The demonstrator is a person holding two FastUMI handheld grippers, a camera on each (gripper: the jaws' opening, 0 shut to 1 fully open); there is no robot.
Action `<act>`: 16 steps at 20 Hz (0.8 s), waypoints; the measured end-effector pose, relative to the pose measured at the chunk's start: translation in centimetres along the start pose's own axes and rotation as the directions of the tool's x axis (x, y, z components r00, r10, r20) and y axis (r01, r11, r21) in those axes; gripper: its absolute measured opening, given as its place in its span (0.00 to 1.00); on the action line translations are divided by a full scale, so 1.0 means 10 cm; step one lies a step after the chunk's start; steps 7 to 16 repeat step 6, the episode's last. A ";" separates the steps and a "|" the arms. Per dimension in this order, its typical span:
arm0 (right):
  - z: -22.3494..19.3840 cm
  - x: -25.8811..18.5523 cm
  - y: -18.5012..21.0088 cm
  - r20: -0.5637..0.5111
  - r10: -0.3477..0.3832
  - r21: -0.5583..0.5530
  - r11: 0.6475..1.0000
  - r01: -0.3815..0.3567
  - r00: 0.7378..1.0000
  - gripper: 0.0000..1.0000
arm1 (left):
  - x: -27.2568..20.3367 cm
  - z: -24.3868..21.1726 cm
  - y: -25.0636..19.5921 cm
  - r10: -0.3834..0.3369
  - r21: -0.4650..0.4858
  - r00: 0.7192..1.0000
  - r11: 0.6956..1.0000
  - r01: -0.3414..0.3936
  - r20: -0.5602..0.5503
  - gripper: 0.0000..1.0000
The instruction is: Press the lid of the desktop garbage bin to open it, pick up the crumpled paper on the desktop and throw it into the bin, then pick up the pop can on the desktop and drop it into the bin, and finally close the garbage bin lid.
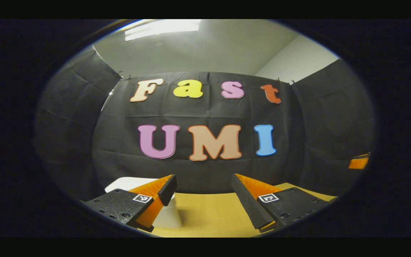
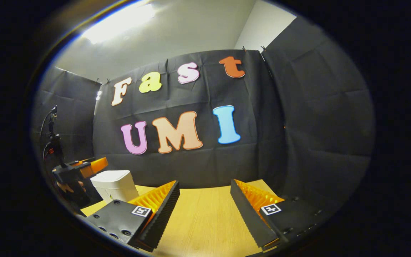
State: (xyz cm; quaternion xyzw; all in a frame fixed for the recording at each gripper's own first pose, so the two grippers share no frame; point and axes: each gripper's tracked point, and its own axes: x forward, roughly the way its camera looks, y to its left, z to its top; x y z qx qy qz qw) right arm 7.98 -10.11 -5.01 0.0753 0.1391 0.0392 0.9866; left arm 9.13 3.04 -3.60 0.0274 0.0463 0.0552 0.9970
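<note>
Bin (image 2: 114,185): white, unlabelled, lid down, left of right gripper (image 2: 205,200), behind left gripper (image 1: 203,192).
Fingers: both pairs apart, empty.

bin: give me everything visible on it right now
The garbage bin is a small white box with rounded corners and a smooth, plastic-looking shell. It stands upright on the wooden desktop with its lid lying flat, apparently closed. In the right gripper view it sits at the left, behind that gripper's own finger, with the left gripper beside its top, contact unclear. In the left gripper view the bin is partly hidden behind one finger. No paper or can shows on it.
</note>
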 end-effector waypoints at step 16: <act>0.10 -0.12 -0.08 0.020 0.031 -0.005 0.999 -0.031 0.999 0.95 | -0.36 0.08 -0.95 -0.162 0.054 0.986 0.986 0.160 0.032 0.93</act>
